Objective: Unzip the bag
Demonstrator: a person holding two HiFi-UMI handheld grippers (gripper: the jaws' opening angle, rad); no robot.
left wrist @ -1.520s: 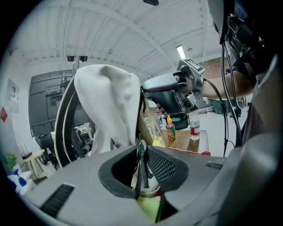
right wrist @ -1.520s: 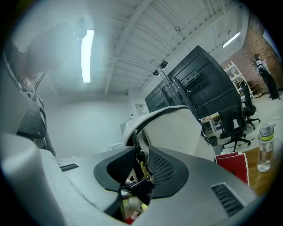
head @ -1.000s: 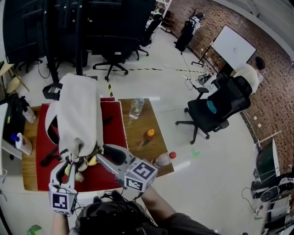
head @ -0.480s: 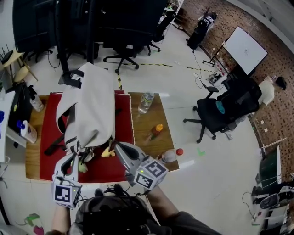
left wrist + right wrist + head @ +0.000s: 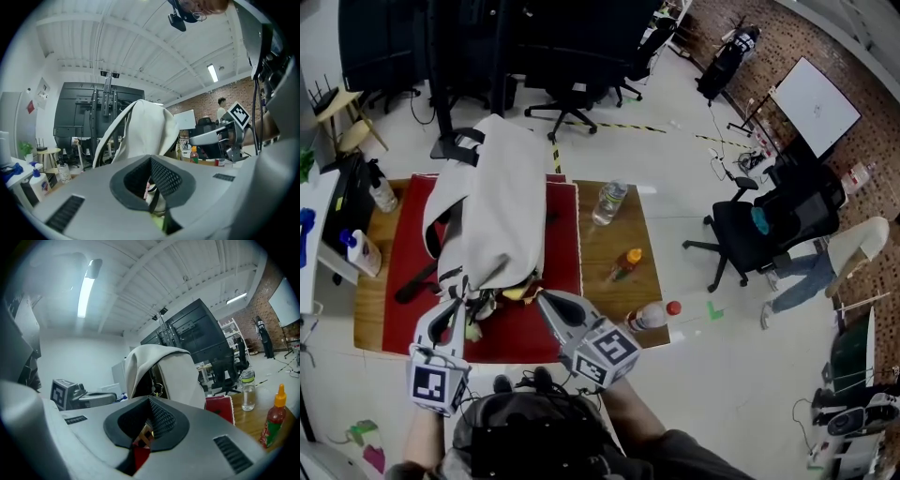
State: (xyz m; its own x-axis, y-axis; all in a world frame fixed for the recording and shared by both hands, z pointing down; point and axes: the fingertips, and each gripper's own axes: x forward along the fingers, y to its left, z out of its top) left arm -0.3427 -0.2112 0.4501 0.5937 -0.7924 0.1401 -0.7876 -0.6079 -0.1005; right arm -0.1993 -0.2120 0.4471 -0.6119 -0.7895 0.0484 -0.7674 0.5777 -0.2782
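A pale grey bag (image 5: 497,206) lies lengthwise on a red cloth (image 5: 403,319) over the wooden table (image 5: 605,253); its near end gapes, and yellow and green things show inside. My left gripper (image 5: 455,302) sits at the near-left corner, shut, with a thin black strap pinched between its pads (image 5: 161,180). My right gripper (image 5: 541,297) is at the near-right corner, shut on a small brass-coloured zipper pull (image 5: 146,433). The bag rises just ahead in the left gripper view (image 5: 145,126) and the right gripper view (image 5: 178,371).
To the right of the cloth stand a water bottle (image 5: 607,202), an orange sauce bottle (image 5: 626,264) and a red-capped bottle (image 5: 652,316). Spray bottles (image 5: 361,251) sit at the left edge. Office chairs (image 5: 769,220) and a person (image 5: 806,267) are on the floor beyond.
Both grippers have gone from open to shut at the bag's near end. The right one closed in on the corner by the yellow thing; the left one stays at the left corner.
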